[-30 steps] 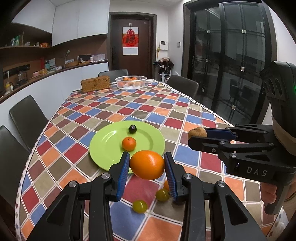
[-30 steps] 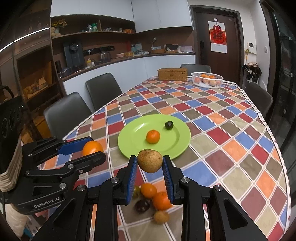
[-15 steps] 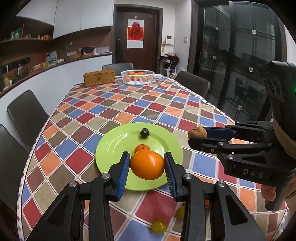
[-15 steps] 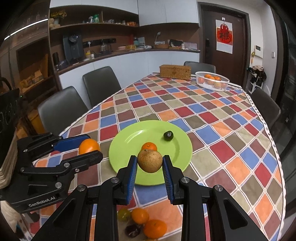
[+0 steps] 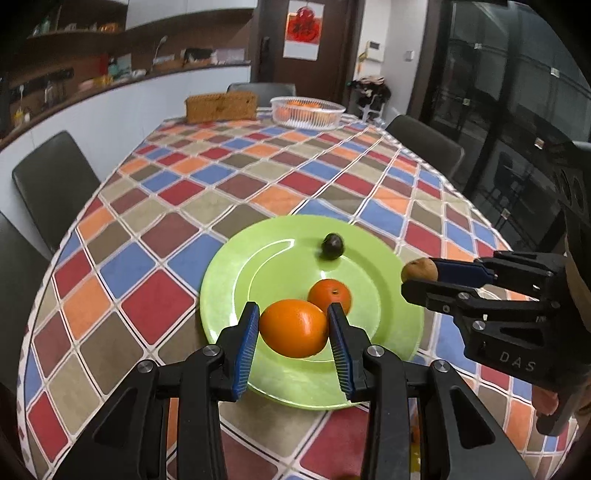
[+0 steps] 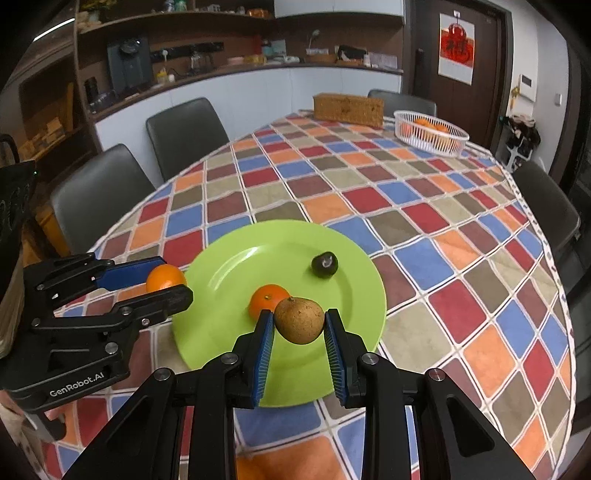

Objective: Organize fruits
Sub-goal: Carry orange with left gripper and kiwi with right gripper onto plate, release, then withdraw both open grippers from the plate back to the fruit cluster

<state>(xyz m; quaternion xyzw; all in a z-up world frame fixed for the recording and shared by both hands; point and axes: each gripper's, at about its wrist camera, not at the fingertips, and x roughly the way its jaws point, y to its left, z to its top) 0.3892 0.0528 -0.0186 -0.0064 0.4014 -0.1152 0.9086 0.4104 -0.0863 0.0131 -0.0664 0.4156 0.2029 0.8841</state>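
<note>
I see a long tabletop (image 6: 424, 206) under a chequered cloth of red, blue, orange and tan. Dark padded chairs (image 6: 184, 133) line both sides. Behind runs a white counter (image 6: 258, 85) with brown shelves (image 6: 177, 22) above it. A dark door (image 6: 458, 48) carries a red poster (image 6: 456, 50). Black glass panels (image 5: 498, 92) fill the right wall.
</note>
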